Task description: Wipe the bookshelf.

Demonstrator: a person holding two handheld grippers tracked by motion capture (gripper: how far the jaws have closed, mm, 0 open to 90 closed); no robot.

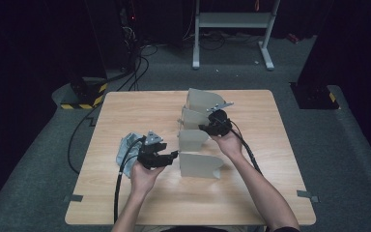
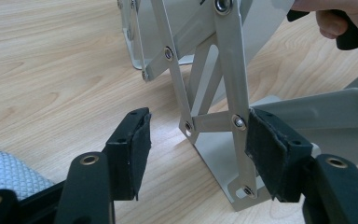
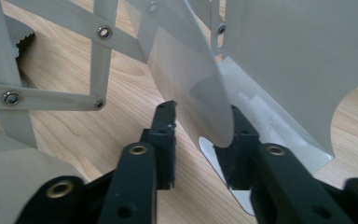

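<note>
as seen from the high view, an expandable metal file rack (image 1: 198, 140) with four upright grey dividers is stood near the middle of the wooden counter (image 1: 125, 203), stretched out from the far side toward the person. the left gripper (image 1: 173, 155) is held level just left of the nearest divider, with its jaws pointed at the rack's side. the right gripper (image 1: 204, 127) is held against the rack's right side, at the second and third dividers. a crumpled grey cloth (image 1: 125, 147) is laid on the counter just behind the left gripper.

in the left gripper view, the jaws are seen standing moderately apart. the riveted scissor bars (image 2: 230, 84) of the rack are found between them; the right pad is laid against a bar, while the left pad is kept clear of the metal, so nothing is clamped. the cloth is glimpsed at the lower left corner (image 2: 4, 172), and the person's other hand (image 2: 349, 21) is caught at the upper right.

in the right gripper view, the jaws are seen parted, with the curved lower edge of one thin divider (image 3: 200, 98) between them. it is set close to the right pad, though contact cannot be told for sure; the left pad is kept apart from it.
</note>
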